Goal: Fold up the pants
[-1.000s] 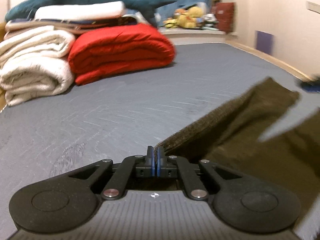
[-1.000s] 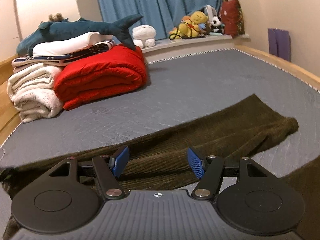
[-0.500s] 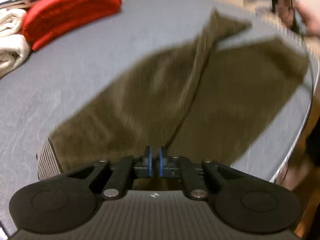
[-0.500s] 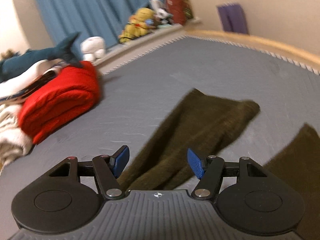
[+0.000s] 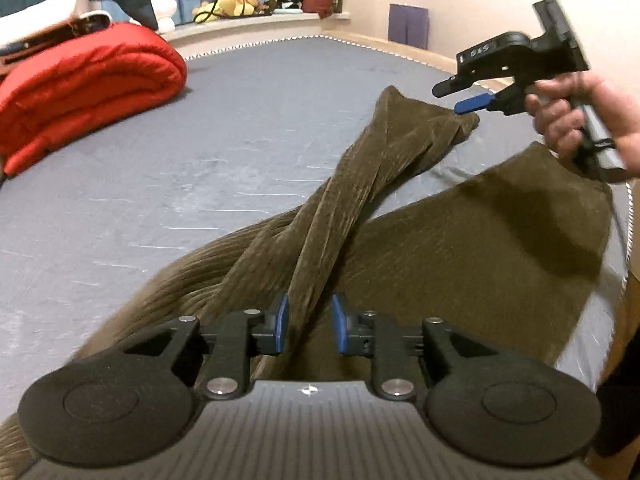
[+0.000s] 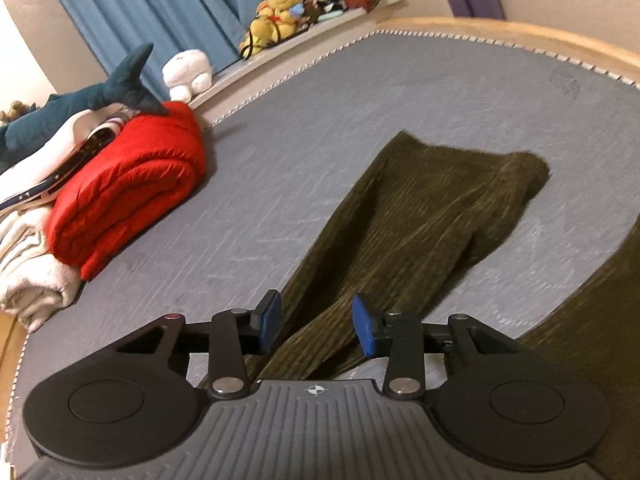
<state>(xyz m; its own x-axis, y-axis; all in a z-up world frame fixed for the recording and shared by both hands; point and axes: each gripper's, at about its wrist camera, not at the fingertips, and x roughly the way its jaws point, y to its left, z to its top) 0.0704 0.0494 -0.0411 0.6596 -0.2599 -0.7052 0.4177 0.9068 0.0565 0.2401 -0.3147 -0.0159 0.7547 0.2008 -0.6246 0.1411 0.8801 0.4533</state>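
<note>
Lying on the grey mattress (image 5: 248,128), the olive corduroy pants (image 5: 460,248) have their legs running away from the red quilt (image 5: 84,88) side, with one leg twisted into a narrow band whose long axis heads diagonally toward the far wooden bed edge (image 6: 500,30). The other leg lies flat and wide, further from the quilt. The left gripper (image 5: 308,322) has just been opening; its blue pads stand apart with the twisted fabric between them, not squeezed. The right gripper (image 6: 316,322) has just been closing but is still spread over the leg. Some handwriting on its side is unreadable to me.
</note>
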